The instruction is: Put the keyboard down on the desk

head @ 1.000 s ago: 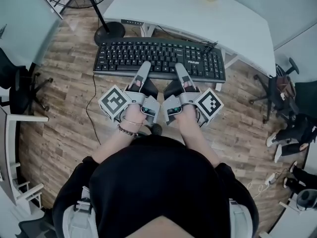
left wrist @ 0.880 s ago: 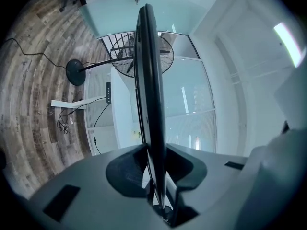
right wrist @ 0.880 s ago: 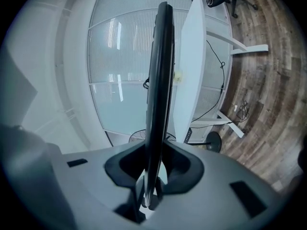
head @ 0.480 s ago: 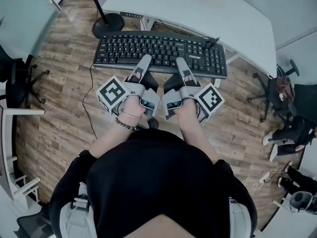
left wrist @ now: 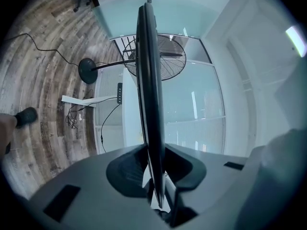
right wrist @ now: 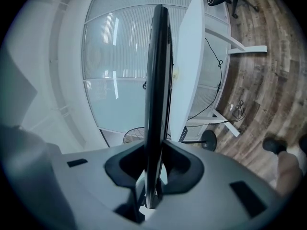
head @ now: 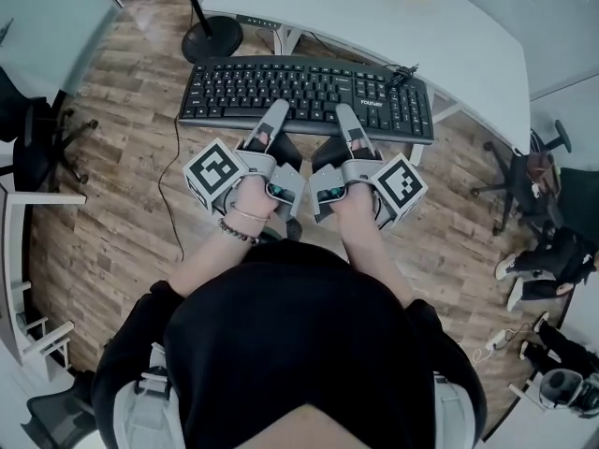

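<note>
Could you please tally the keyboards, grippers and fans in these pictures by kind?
keyboard: 1
grippers: 2 (left gripper, right gripper)
fan: 1
total: 4

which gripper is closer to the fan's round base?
Left. The left gripper grips the keyboard diagonally below the fan base in the head view; the right gripper grips it farther right.

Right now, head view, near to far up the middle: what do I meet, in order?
Person's black top → left gripper and right gripper, side by side, each shut on the keyboard's near edge → keyboard → desk.
</note>
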`<state>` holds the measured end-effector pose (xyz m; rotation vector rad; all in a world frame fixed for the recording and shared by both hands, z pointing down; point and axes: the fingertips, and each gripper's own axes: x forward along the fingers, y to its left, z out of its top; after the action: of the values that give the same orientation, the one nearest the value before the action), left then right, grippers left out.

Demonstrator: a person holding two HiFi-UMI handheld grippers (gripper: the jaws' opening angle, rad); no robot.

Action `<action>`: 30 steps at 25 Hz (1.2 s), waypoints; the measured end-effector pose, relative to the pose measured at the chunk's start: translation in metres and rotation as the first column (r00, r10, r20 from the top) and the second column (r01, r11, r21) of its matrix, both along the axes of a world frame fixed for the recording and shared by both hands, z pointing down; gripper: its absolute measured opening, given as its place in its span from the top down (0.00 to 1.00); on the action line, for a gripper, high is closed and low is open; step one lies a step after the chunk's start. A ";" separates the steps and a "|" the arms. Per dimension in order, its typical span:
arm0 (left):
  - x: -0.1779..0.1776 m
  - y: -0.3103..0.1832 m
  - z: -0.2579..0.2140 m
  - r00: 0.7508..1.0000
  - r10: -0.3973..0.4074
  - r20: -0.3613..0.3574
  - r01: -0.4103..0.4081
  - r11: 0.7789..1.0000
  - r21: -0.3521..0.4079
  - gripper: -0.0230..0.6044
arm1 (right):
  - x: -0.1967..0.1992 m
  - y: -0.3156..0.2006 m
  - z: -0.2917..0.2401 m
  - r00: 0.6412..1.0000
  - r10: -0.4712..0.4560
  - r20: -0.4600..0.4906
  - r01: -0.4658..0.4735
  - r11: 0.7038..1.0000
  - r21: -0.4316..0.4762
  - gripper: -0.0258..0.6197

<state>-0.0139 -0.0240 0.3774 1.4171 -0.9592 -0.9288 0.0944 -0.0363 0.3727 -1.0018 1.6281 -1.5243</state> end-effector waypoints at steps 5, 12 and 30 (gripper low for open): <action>-0.008 -0.002 0.004 1.000 -0.009 -0.008 0.009 1.000 -0.013 0.82 | -0.008 0.000 0.006 1.000 0.001 0.009 0.000 1.000 -0.028 0.82; -0.025 -0.076 0.013 0.999 0.001 -0.048 -0.003 0.999 -0.040 0.82 | -0.027 -0.075 0.015 1.000 0.011 -0.019 -0.012 0.999 -0.051 0.83; -0.029 -0.101 0.008 0.999 0.048 0.019 -0.048 0.999 0.020 0.82 | -0.028 -0.093 0.012 0.999 0.050 -0.004 -0.050 0.999 -0.002 0.82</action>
<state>-0.0426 -0.1251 0.3858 1.4624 -0.9279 -0.8931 0.0666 -0.1298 0.3848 -1.0399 1.5929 -1.4914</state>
